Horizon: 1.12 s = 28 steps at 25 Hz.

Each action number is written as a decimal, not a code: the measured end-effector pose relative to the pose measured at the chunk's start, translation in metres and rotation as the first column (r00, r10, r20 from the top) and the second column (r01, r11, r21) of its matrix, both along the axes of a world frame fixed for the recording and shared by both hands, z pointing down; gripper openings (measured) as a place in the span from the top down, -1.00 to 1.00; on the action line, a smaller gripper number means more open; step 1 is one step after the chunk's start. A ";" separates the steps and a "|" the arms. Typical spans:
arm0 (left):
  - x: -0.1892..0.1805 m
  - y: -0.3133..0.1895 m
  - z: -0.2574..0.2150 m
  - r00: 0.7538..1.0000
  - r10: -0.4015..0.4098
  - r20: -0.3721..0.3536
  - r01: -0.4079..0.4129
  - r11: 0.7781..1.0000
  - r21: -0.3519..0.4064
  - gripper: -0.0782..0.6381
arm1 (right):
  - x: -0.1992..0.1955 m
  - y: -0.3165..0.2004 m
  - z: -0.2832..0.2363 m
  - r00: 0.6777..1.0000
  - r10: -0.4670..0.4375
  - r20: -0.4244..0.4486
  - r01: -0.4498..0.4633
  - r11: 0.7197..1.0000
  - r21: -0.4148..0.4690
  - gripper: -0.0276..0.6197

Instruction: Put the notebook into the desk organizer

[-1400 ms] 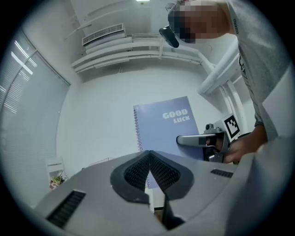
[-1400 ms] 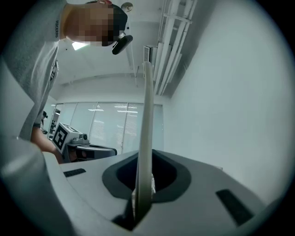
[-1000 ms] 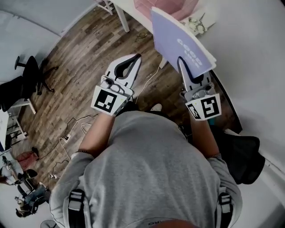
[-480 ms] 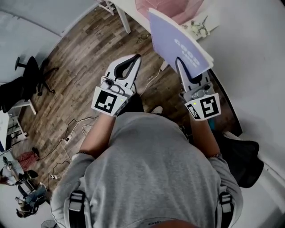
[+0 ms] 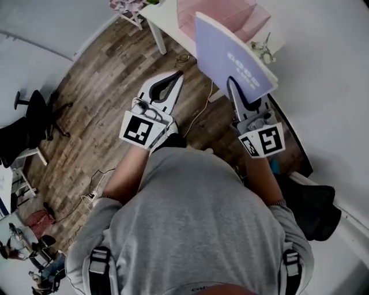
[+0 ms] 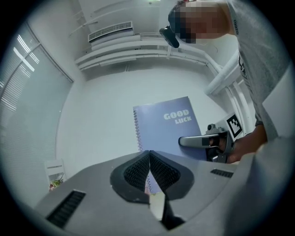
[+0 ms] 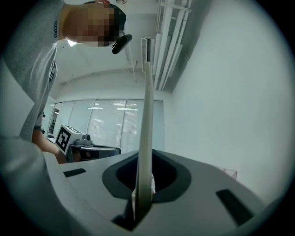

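Note:
A purple spiral notebook (image 5: 228, 52) with "GOOD LUCK" on its cover is held upright in the air, my right gripper (image 5: 232, 80) shut on its lower edge. In the right gripper view the notebook (image 7: 147, 120) runs edge-on between the jaws. The pink see-through desk organizer (image 5: 228, 12) stands on the white table (image 5: 323, 69) just beyond the notebook. My left gripper (image 5: 177, 75) hangs to the left over the wooden floor, shut and empty. The left gripper view shows the notebook's cover (image 6: 168, 126) and the right gripper (image 6: 203, 140) on it.
A small bunch of pale flowers (image 5: 262, 50) lies on the table beside the organizer. A white table leg (image 5: 158, 26) stands at the table's corner. A black office chair (image 5: 29, 118) and floor cables (image 5: 92, 184) lie left. A black bag (image 5: 314, 201) is at right.
The right gripper and notebook have shifted only slightly. The head view has tilted, so more of the pink organizer shows at the top. The left gripper holds its place.

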<state>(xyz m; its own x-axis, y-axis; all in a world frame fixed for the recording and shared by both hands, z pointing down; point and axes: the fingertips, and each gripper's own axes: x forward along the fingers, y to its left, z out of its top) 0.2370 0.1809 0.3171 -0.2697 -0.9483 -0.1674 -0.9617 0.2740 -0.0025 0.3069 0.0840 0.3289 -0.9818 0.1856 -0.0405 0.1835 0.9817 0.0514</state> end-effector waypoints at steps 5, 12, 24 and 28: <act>-0.037 0.002 0.005 0.999 0.038 0.008 -0.038 0.999 -0.003 0.72 | -0.033 0.003 0.006 0.999 0.047 -0.003 -0.047 0.999 -0.005 0.80; -0.082 0.006 0.014 0.995 0.103 0.008 -0.103 0.995 -0.018 0.73 | -0.082 0.013 0.014 0.996 0.092 -0.017 -0.092 0.995 -0.026 0.80; -0.120 0.004 0.019 0.988 0.152 -0.003 -0.152 0.988 -0.007 0.73 | -0.115 0.017 0.018 0.991 0.133 -0.031 -0.134 0.991 -0.016 0.80; -0.133 0.002 0.019 0.988 0.152 -0.012 -0.152 0.988 -0.006 0.73 | -0.125 0.008 0.020 0.988 0.149 -0.043 -0.150 0.988 -0.023 0.80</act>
